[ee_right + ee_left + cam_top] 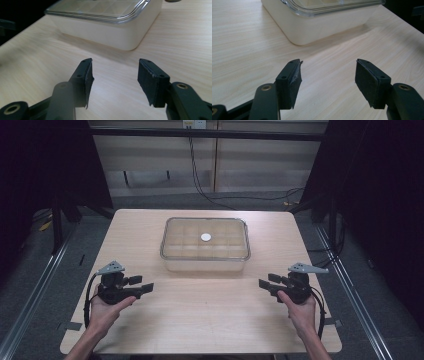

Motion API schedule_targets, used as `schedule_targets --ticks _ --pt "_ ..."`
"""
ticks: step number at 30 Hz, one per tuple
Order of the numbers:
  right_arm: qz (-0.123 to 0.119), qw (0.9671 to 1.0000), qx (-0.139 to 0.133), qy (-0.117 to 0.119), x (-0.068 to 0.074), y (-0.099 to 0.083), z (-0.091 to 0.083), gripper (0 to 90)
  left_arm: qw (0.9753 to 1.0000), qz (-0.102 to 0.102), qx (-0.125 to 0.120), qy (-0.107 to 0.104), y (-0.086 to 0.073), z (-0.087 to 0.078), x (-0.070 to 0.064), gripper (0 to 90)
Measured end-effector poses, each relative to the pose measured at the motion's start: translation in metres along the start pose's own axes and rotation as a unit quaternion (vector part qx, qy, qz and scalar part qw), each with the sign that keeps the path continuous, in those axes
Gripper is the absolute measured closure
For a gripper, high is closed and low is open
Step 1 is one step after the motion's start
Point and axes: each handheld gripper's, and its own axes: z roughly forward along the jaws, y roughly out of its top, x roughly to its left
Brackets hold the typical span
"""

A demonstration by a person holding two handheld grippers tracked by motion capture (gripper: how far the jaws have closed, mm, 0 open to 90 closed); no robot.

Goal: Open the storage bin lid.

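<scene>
Right gripper (113, 82) jaws apart, nothing between them, above the light wood-grain table (190, 50). Ahead, well clear: a cream rectangular plastic box (110, 33) with clear lid (100, 10).

Black tongs (146, 285), brass screws, grey triangular plates (111, 267), black cables (88, 302)

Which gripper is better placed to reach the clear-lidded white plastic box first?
Neither clearly. The left gripper and right gripper sit open at mirrored spots near the white plastic box with its clear lid, both apart from it; using both seems likeliest.
</scene>
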Motion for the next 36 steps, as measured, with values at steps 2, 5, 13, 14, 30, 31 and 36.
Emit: schedule_targets --ticks 2,5,13,14,30,31,36 --pt "0.006 0.9999 0.005 0.007 -0.003 0.006 0.001 43.7 1.0000 0.002 0.000 -0.001 0.006 0.002 0.002 37.7" --pt "0.008 0.9999 0.004 0.006 -0.005 0.011 0.001 42.4 0.9999 0.010 -0.002 0.005 0.011 0.004 0.003 38.6" --pt "-0.005 1.0000 0.002 0.005 -0.010 0.030 0.008 33.3 0.9997 0.023 -0.006 -0.009 0.030 0.012 -0.004 36.8" --pt "-0.004 1.0000 0.003 0.007 -0.009 0.032 0.009 32.4 0.9996 0.025 -0.008 -0.006 0.032 0.013 -0.004 36.8" --pt "-0.007 0.9981 0.042 0.044 -0.016 0.066 0.039 29.3 0.9997 0.014 -0.020 -0.004 0.060 0.018 0.007 35.9" --pt "-0.008 0.9978 0.046 0.047 -0.018 0.070 0.041 29.5 0.9997 0.020 -0.017 -0.002 0.064 0.020 0.008 34.8" --pt "-0.012 0.9979 0.040 0.049 -0.019 0.080 0.045 31.0 0.9997 0.019 -0.013 0.000 0.071 0.026 0.012 34.5"
